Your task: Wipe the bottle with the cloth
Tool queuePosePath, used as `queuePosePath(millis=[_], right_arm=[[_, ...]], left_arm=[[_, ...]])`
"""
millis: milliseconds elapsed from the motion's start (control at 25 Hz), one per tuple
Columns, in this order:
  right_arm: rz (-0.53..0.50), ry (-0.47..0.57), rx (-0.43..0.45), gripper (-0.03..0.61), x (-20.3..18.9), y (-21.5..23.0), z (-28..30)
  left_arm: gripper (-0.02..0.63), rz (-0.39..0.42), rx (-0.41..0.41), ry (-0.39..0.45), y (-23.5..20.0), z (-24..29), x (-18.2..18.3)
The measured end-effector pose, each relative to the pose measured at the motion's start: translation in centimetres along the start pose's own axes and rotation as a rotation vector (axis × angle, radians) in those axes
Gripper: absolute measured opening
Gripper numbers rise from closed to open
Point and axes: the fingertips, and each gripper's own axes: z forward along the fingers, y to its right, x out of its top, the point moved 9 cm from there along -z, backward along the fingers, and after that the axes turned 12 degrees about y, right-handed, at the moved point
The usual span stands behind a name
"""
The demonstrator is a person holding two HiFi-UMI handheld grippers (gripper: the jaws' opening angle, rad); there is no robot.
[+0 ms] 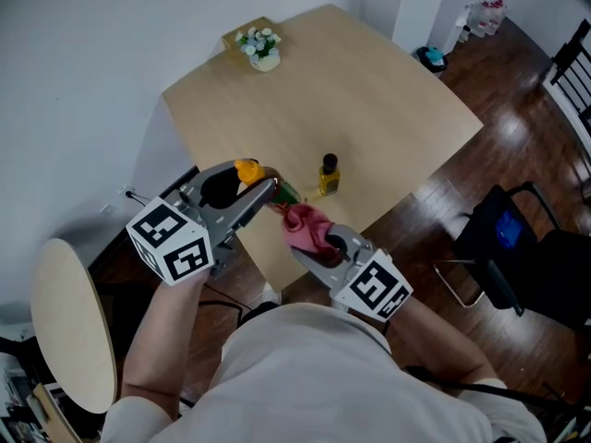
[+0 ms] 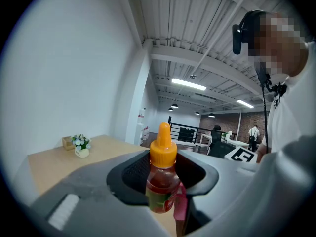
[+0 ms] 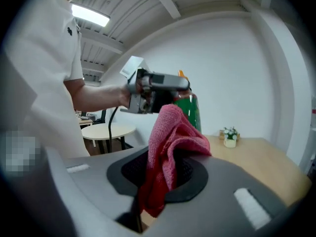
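My left gripper (image 1: 263,192) is shut on a small bottle (image 2: 161,181) of red sauce with an orange cap (image 1: 247,170) and a green label, held up above the table's near edge. In the right gripper view the bottle (image 3: 190,107) stands just behind the cloth. My right gripper (image 1: 309,243) is shut on a bunched pink-red cloth (image 1: 305,225), whose top rests against the bottle's lower side. The cloth (image 3: 168,152) hangs out of the jaws in folds. A strip of the cloth (image 2: 180,206) shows beside the bottle in the left gripper view.
A second small bottle (image 1: 329,175) with a black cap and yellow contents stands on the wooden table (image 1: 369,90). A small pot of white flowers (image 1: 261,47) sits at the far corner. A round side table (image 1: 65,321) is at my left, a black chair (image 1: 517,247) at my right.
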Motion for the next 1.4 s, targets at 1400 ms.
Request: queuePosePath(millis=[1400], right_arm=[[0.012, 0.101, 0.000, 0.077, 9.3, 1.5, 6.1]], left_arm=[[0.161, -0.016, -0.256, -0.019, -1.4, -7.3, -0.3]])
